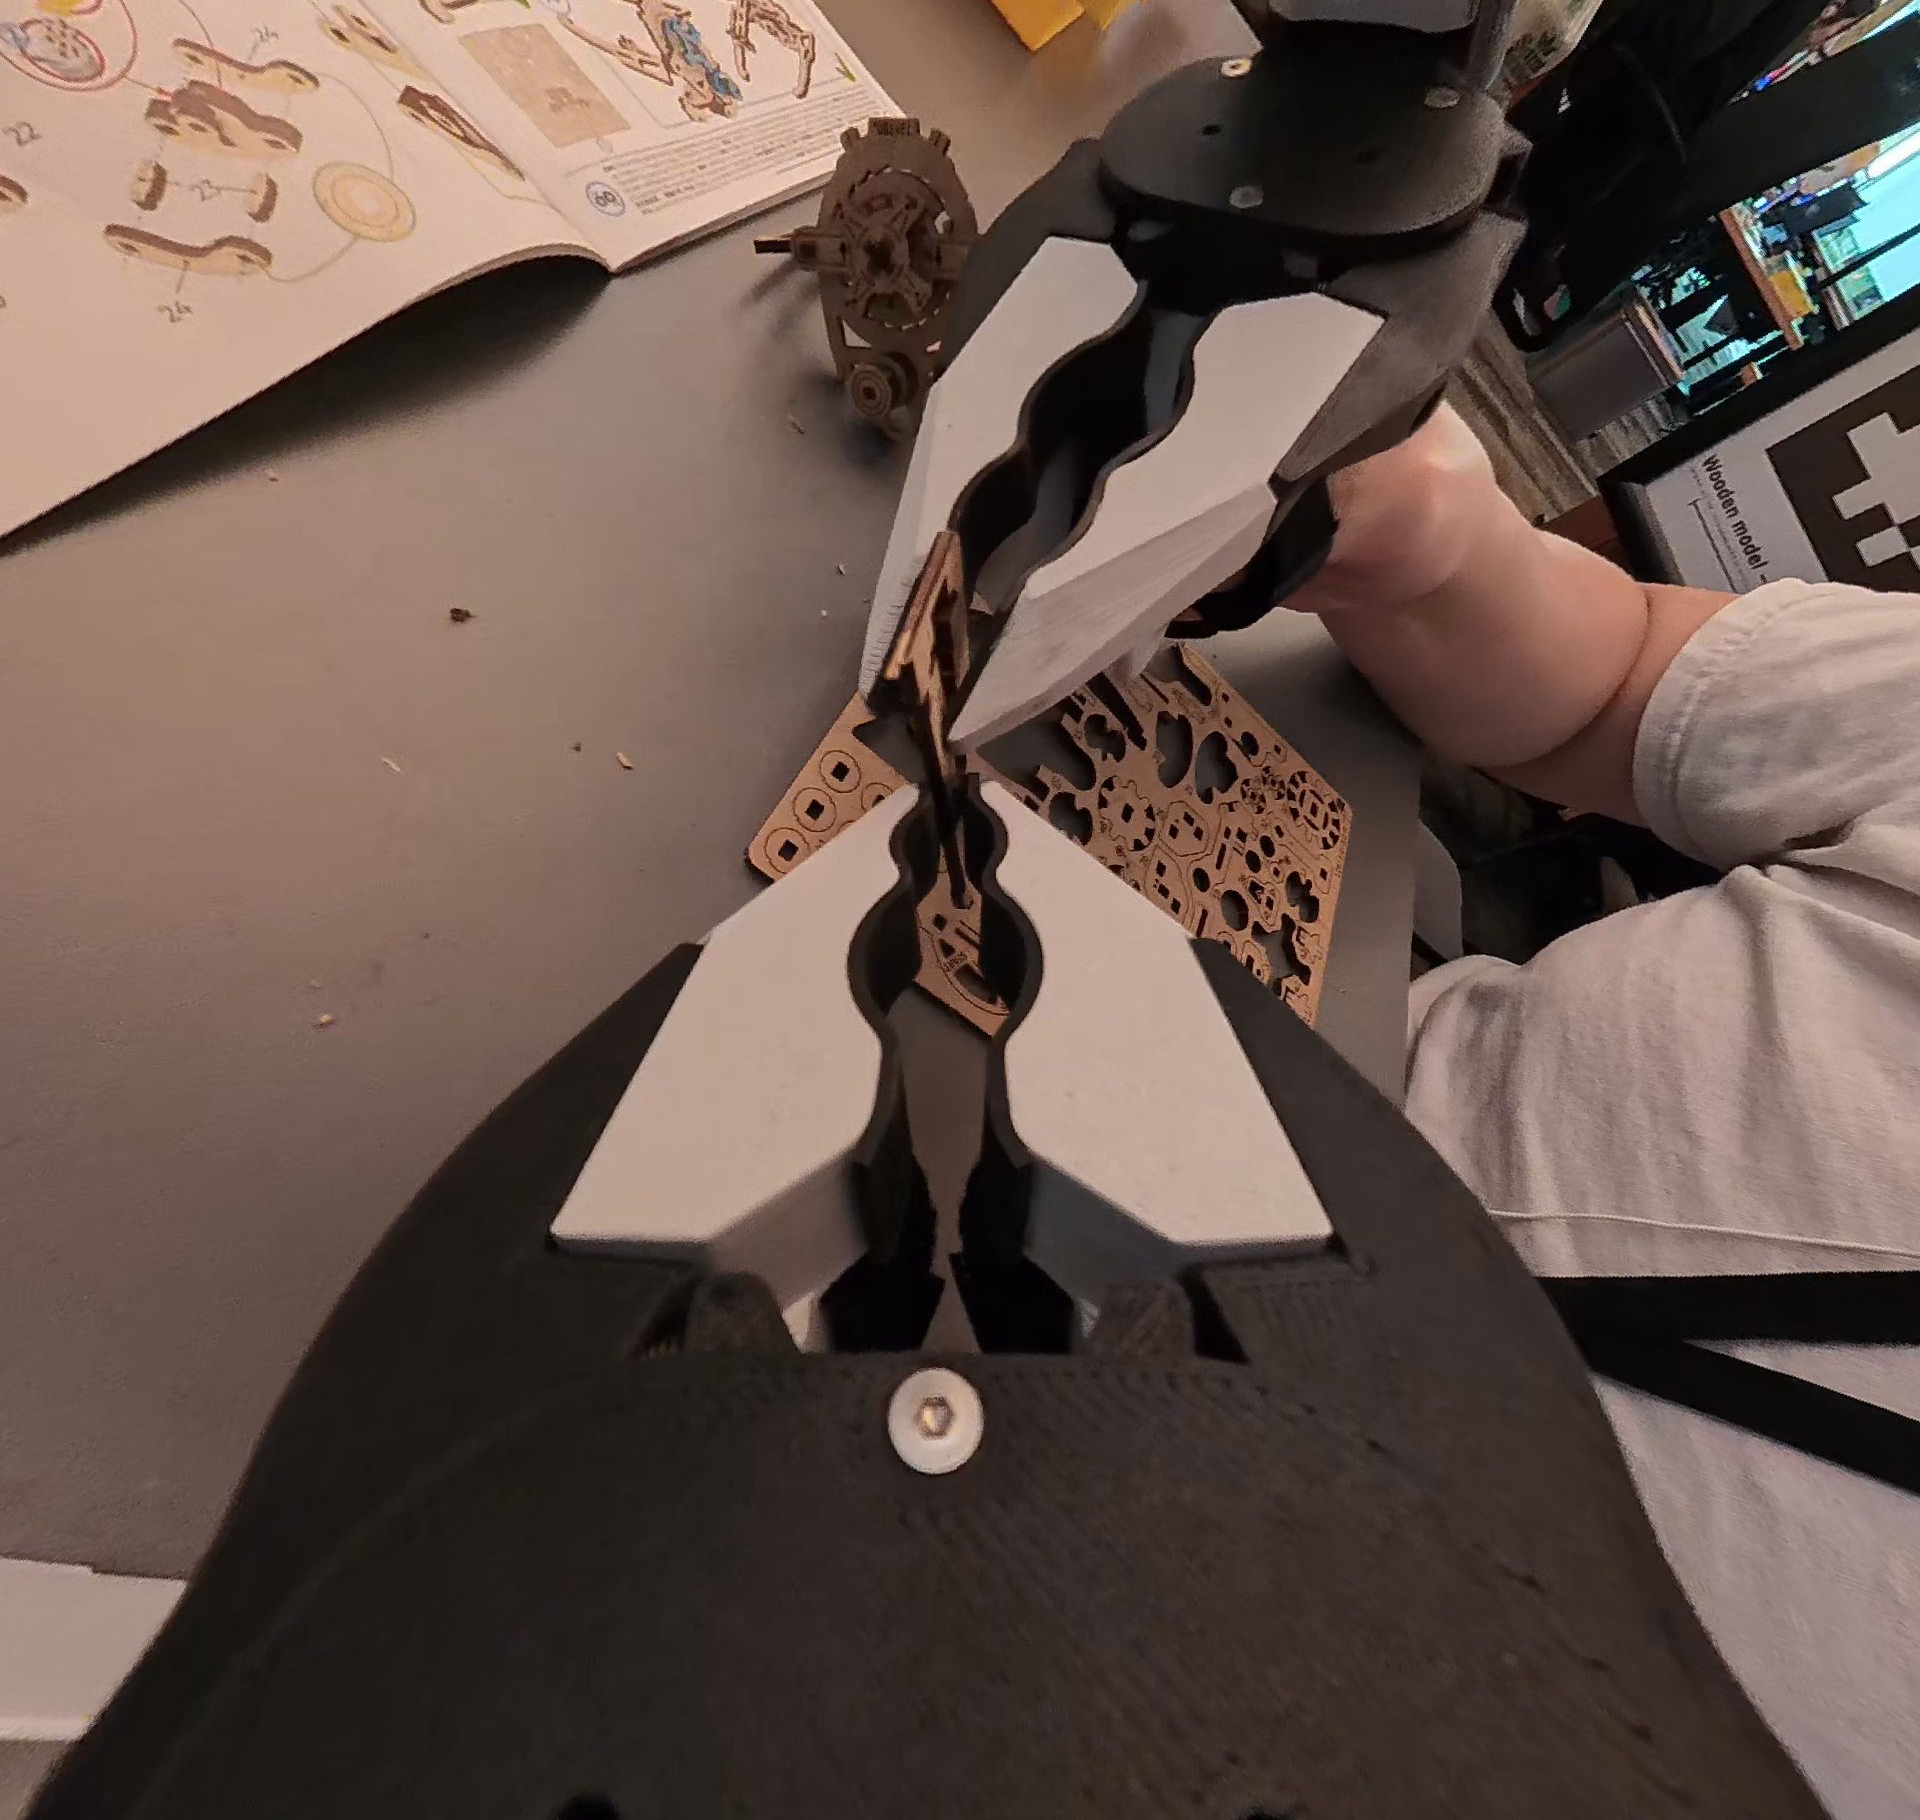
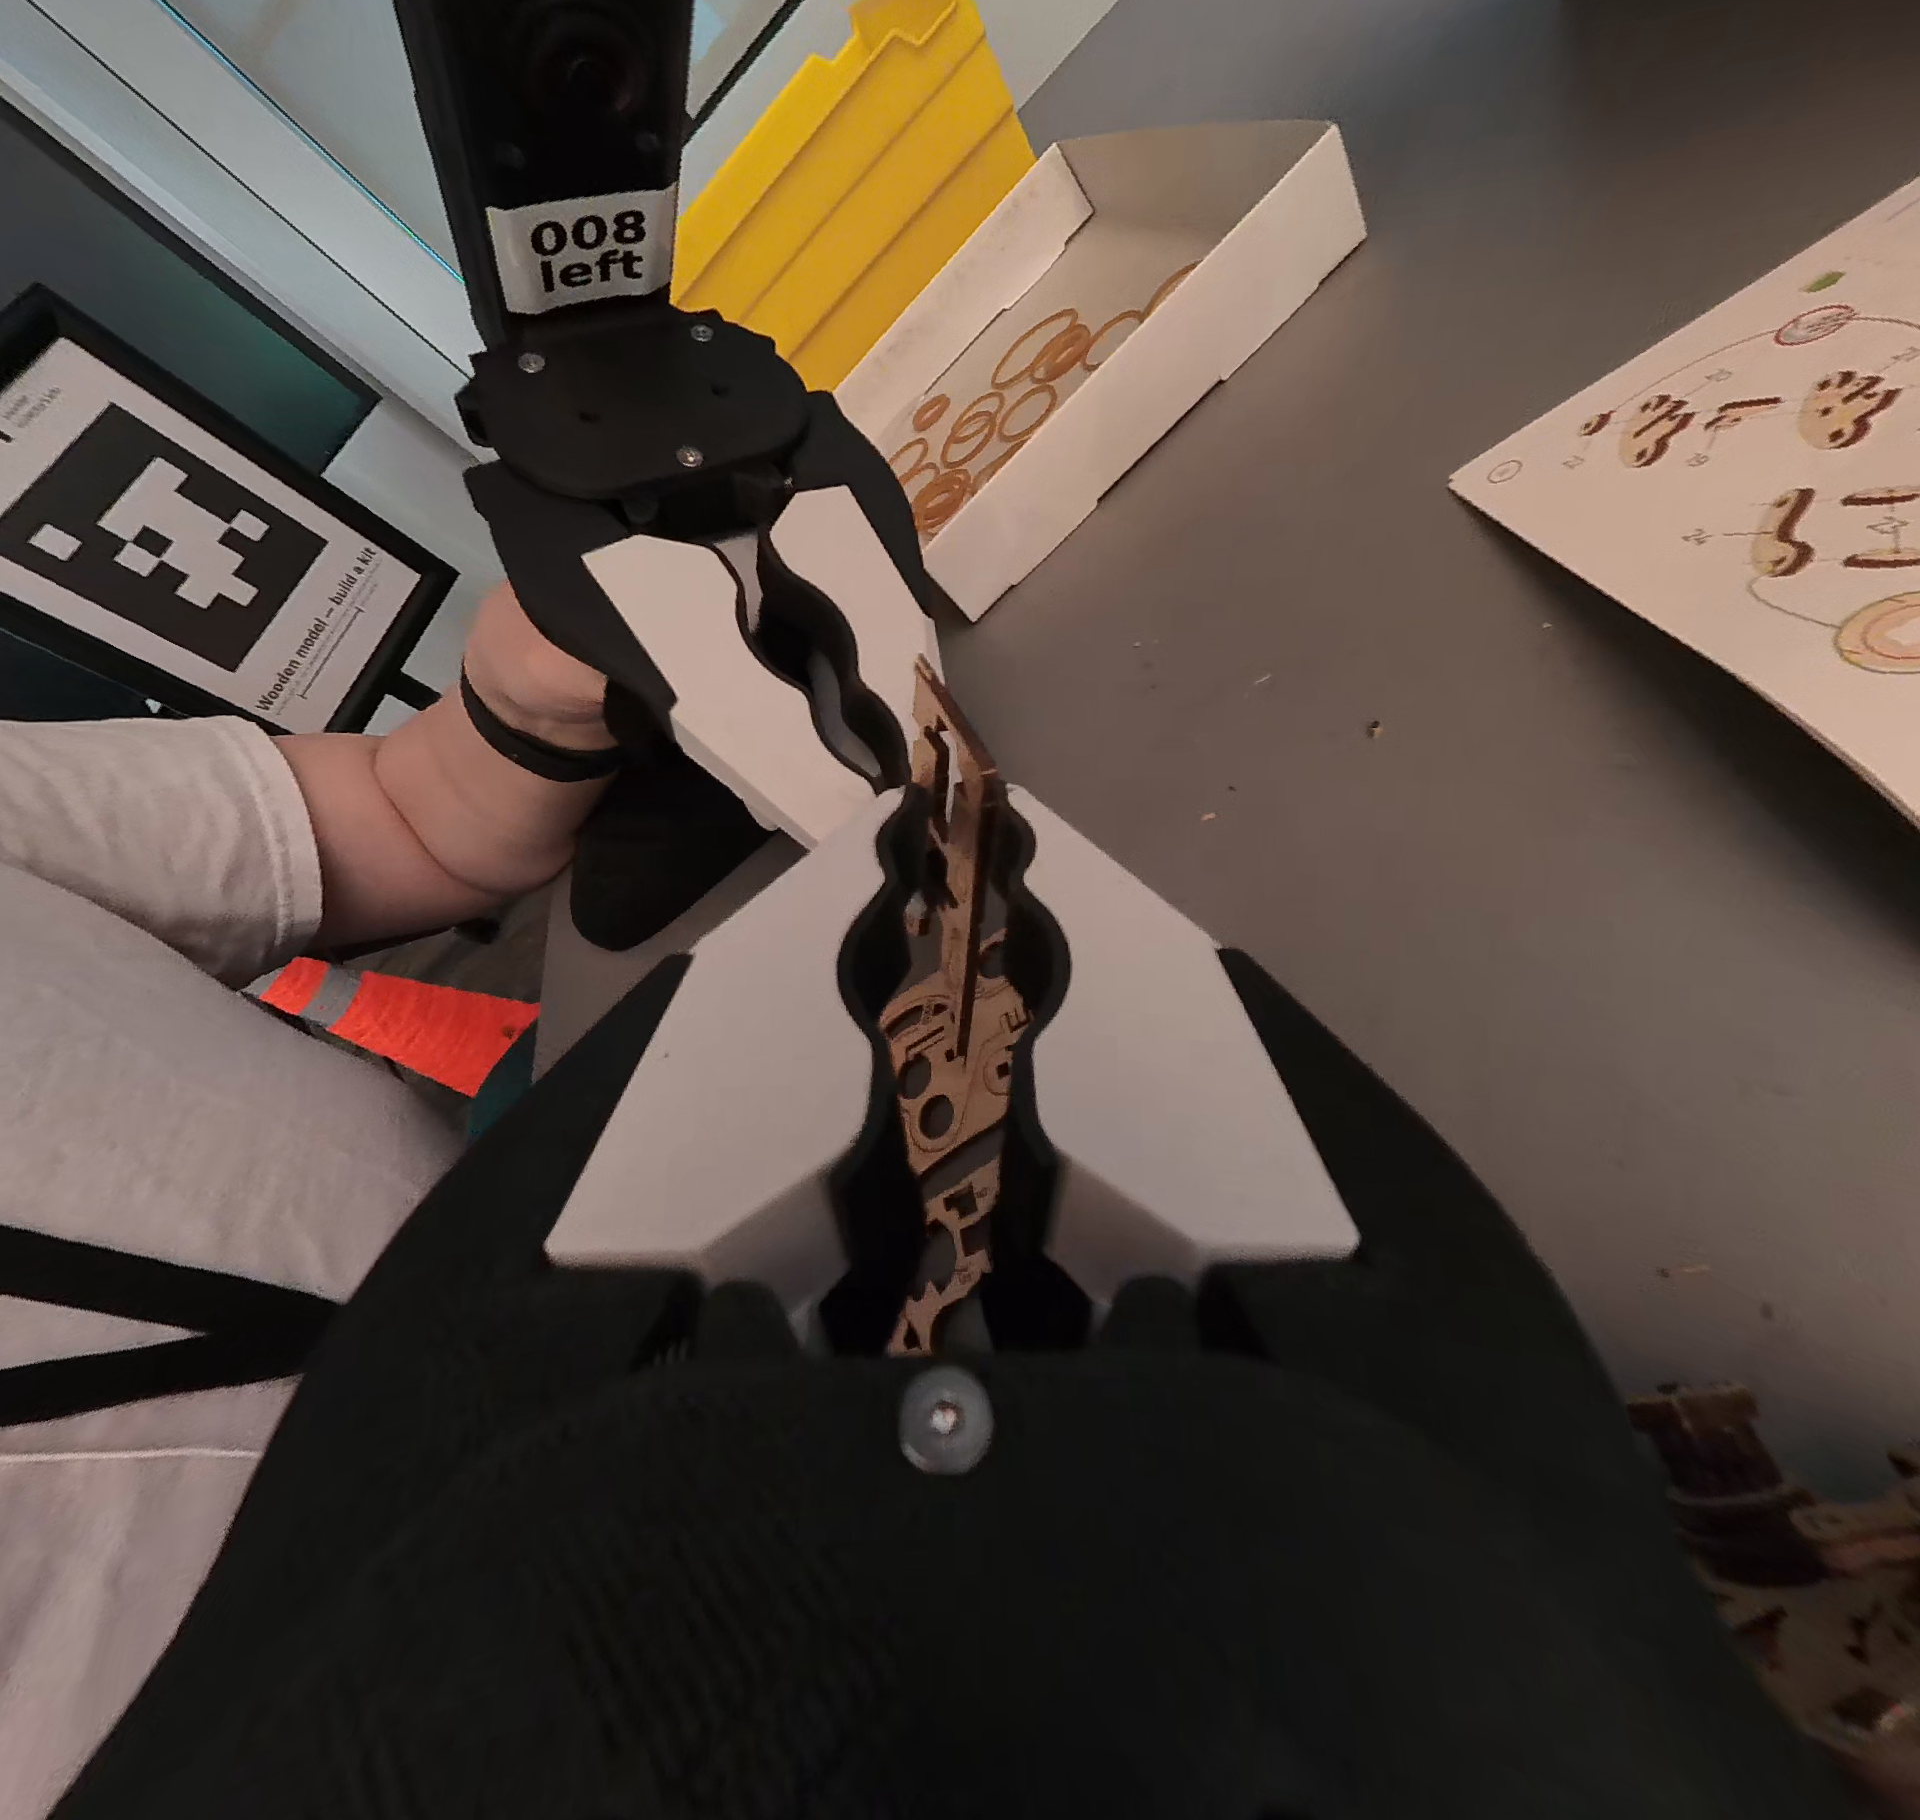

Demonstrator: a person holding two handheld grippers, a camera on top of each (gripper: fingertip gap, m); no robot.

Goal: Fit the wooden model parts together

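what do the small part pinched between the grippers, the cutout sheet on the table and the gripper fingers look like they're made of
Small part: thin plywood, seemingly; pale tan faces, dark scorched edges suggesting laser cutting.
Cutout sheet: the same tan wood, matte, with dark-edged holes where pieces came out.
Fingers of the left gripper: probably 3D-printed plastic; matte grey faces, black wavy inner pads.

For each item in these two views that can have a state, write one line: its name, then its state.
left gripper: shut on a thin wooden part
right gripper: shut on a notched wooden piece
instruction booklet: open, flat on the table
white cardboard box: lid off, holding wooden rings
plywood parts sheet: flat, many pieces already removed
gear assembly: upright, partly built
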